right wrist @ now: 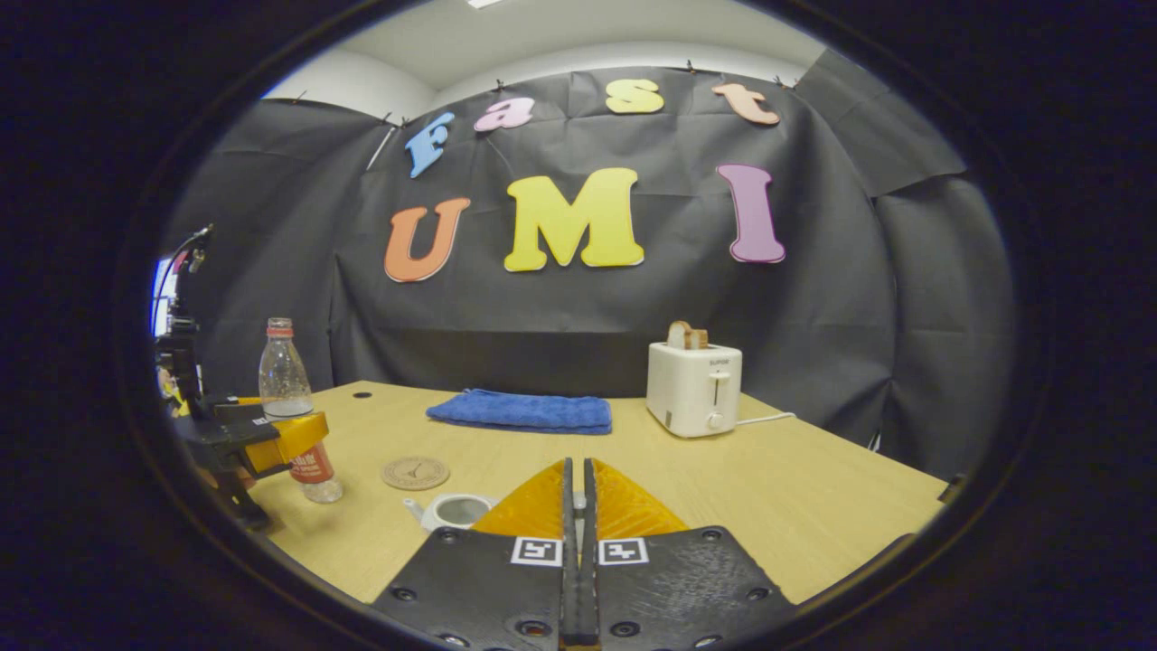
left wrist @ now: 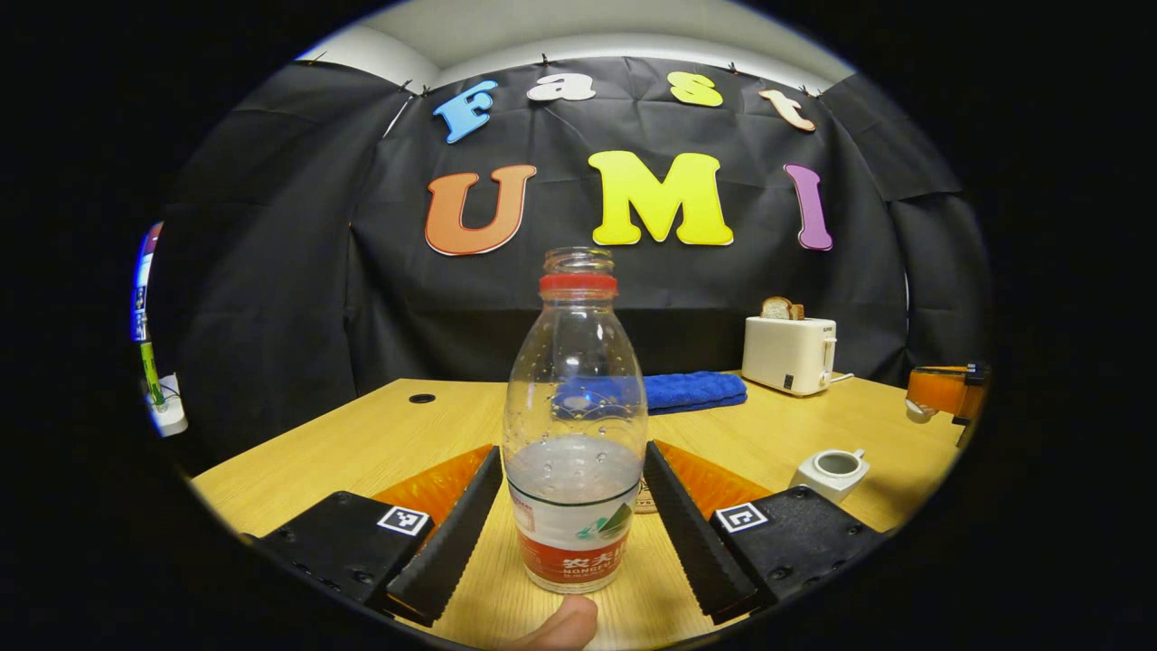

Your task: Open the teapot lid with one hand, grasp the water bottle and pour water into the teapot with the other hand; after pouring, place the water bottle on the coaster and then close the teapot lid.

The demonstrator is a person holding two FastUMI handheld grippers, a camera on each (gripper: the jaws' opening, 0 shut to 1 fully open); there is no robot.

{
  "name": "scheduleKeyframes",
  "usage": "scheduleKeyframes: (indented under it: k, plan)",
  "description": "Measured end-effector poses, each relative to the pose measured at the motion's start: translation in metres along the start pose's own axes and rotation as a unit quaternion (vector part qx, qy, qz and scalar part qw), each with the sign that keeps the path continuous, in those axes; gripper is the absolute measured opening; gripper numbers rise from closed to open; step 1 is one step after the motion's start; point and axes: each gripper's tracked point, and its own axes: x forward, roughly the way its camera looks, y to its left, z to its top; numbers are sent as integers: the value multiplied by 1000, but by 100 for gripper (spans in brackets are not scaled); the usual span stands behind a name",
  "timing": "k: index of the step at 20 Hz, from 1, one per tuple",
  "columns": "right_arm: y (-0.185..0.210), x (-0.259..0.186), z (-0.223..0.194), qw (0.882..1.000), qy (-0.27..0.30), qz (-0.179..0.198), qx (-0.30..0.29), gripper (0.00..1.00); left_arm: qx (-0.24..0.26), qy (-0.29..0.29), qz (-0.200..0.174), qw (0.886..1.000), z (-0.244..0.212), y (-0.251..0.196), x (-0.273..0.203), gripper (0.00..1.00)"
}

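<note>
A clear water bottle [left wrist: 575, 434] with no cap and a red neck ring stands on the wooden table [left wrist: 362, 443], under half full. My left gripper [left wrist: 574, 452] has a finger against each side of it at label height; the right gripper view shows that gripper [right wrist: 271, 434] around the bottle [right wrist: 285, 380]. The white teapot [left wrist: 832, 470] stands lidless at the right. My right gripper [right wrist: 576, 466] hovers just above the teapot [right wrist: 456, 511], its fingers nearly together on a small pale piece. In the left gripper view a white lid [left wrist: 917, 411] hangs under the right gripper [left wrist: 940, 393].
A round coaster [right wrist: 416, 473] lies just behind and beside the bottle. A folded blue towel [right wrist: 524, 411] and a white toaster [right wrist: 694, 389] with bread sit at the back of the table. A fingertip [left wrist: 565, 624] shows at the bottom edge.
</note>
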Motion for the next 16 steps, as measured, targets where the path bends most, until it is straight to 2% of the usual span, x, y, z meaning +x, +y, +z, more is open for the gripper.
scheduleKeyframes:
  k: [2,6,10,13,16]
  plan:
    - [-5,-3,-3,1000,4,1,2,0,2,-2,1,1000,1,0,2,98]
    - [-25,-9,-3,1000,1,-14,3,0,13,12,5,1000,0,1,3,79]
    - [-42,-13,-4,1000,0,-21,17,0,42,49,14,998,-1,-2,-3,77]
    - [-54,-15,-8,999,5,-29,22,0,103,92,45,989,-6,4,-7,76]
    - [-65,-21,-15,999,12,-36,18,0,177,96,42,979,0,-14,-4,76]
